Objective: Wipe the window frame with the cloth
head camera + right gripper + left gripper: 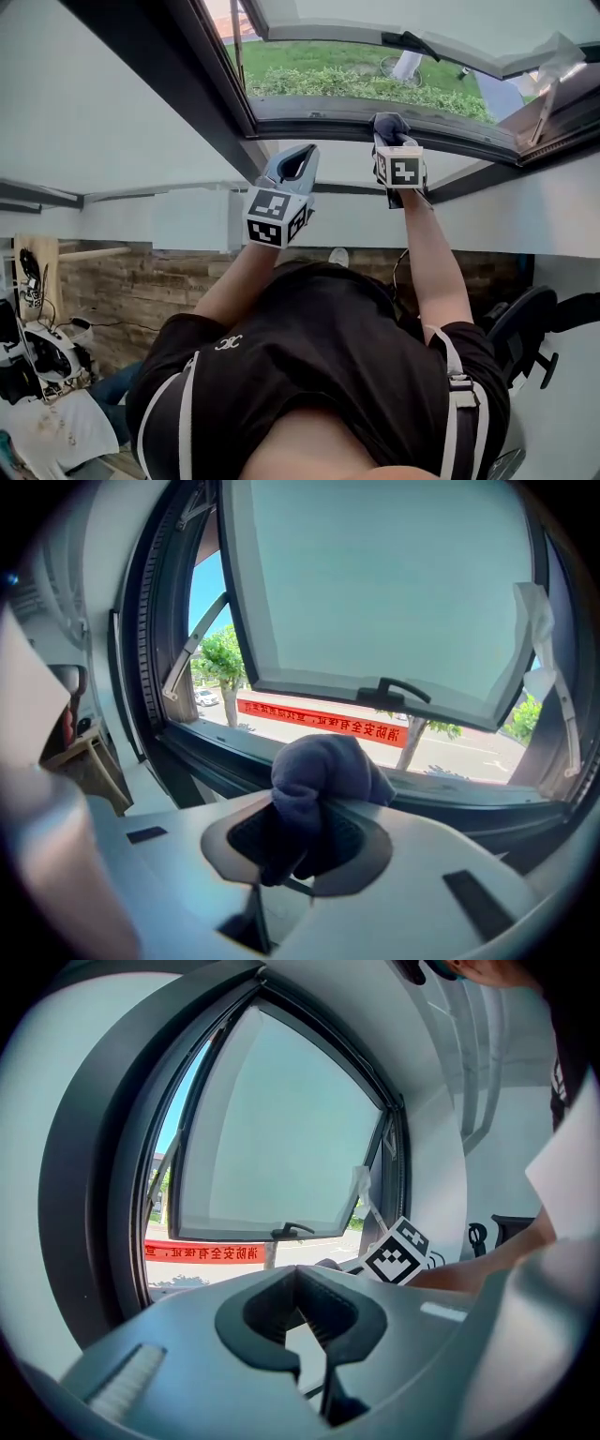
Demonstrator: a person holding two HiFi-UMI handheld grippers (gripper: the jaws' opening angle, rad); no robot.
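The right gripper (305, 827) has its two fingers squeezed tight on a dark blue cloth (323, 771). The cloth is bunched up like a ball and pokes out past the fingertips. Right in front of the fingertips is the bottom bar of the dark window frame (202, 752), and in the head view the cloth looks pressed against that bar, close to its middle. The window pane (375, 583) is swung open to the outside, up above the fingers. The left gripper (298, 1279) is held lower and off to the side, well away from the frame. Its fingers are together and there is nothing between them. I think the wiping is going on right now, on the bottom bar. I can't see dirt or wet marks, so I can't tell how much of the bar is clean. The side bars and the top bar are far from the cloth, so I think they are left to wipe, along with the rest of the bottom bar on both sides of the fingers.
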